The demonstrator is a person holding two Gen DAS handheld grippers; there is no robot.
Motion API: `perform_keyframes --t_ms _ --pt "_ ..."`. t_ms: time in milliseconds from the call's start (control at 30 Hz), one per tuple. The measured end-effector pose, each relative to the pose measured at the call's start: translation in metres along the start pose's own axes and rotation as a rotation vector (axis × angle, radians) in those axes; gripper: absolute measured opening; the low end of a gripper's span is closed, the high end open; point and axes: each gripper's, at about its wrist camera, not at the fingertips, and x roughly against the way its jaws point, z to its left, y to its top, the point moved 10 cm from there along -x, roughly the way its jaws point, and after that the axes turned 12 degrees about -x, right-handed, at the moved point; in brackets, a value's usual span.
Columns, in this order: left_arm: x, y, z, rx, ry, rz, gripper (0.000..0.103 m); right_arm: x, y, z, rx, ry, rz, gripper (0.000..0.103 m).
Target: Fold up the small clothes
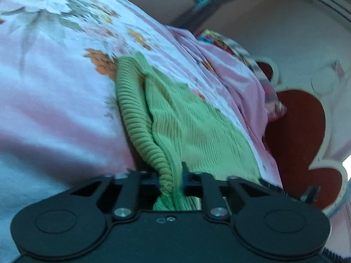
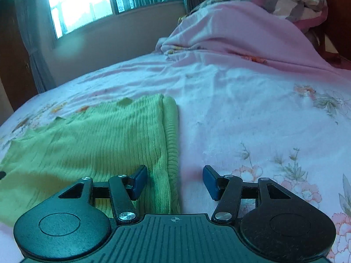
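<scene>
Green ribbed knit, a small garment (image 2: 92,144), lies spread flat on the bed, over the flowered sheet (image 2: 252,114). Its thick ribbed hem band (image 2: 172,135) runs along the right edge in the right wrist view, from about six o'clock up toward twelve. The far edge of the cloth looks ragged against the sheet's orange flowers.

At the left wrist view's six o'clock, the left gripper (image 1: 171,183) is clamped on that same band (image 1: 136,118); the knit bunches into a fold between the pads. Only one frame is here, so nothing more can be said of the pinch than that it is tight on the cloth.

The right gripper (image 2: 175,180) stands spread apart, its blue pads (image 2: 210,182) either side of the hem band, not pressing it; the left pad is over the green knit, the right one over bare sheet.

Further out, at one o'clock in the right view, a pink blanket (image 2: 230,32) is heaped on the bed, with a striped pillow (image 2: 291,2) behind it. A window (image 2: 81,6) with teal curtains sits at eleven o'clock. Nothing lies on top of the garment.
</scene>
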Motion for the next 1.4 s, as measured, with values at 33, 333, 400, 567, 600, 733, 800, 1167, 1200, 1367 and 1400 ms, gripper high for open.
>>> perform_keyframes --t_ms 33,333,400,567,600,733,800,1167,1200,1367,1400 --pt "-0.001 0.001 -0.001 -0.014 0.004 0.004 0.012 0.003 0.000 -0.001 -0.009 0.010 -0.007 0.056" --pt "0.001 0.003 0.000 0.005 0.013 0.001 0.011 0.018 0.001 -0.014 -0.081 0.051 -0.026 0.056" --pt "0.004 0.006 -0.005 -0.002 0.020 -0.008 0.010 0.020 0.003 -0.016 -0.095 0.052 -0.039 0.056" --pt "0.011 0.032 -0.027 0.003 0.054 -0.004 0.010 0.037 0.008 -0.032 -0.116 0.052 -0.069 0.056" --pt "0.009 0.039 -0.034 -0.010 0.083 0.018 0.010 0.042 0.009 -0.038 -0.122 0.049 -0.076 0.056" --pt "-0.008 0.060 -0.071 -0.065 0.164 0.097 0.010 0.063 0.014 -0.073 -0.170 0.023 -0.115 0.056" --pt "-0.021 0.070 -0.096 -0.107 0.198 0.140 0.010 0.073 0.017 -0.092 -0.197 0.000 -0.130 0.056" --pt "-0.154 0.072 -0.261 -0.389 0.231 0.304 0.010 0.131 0.002 -0.175 -0.396 0.043 -0.247 0.056" --pt "-0.173 0.064 -0.276 -0.414 0.230 0.331 0.010 0.132 0.004 -0.181 -0.434 0.065 -0.253 0.056" --pt "-0.248 0.020 -0.333 -0.402 0.120 0.371 0.050 0.133 0.008 -0.196 -0.526 0.137 -0.251 0.056" --pt "-0.254 0.016 -0.341 -0.390 0.099 0.365 0.063 0.136 0.008 -0.198 -0.537 0.150 -0.255 0.056"
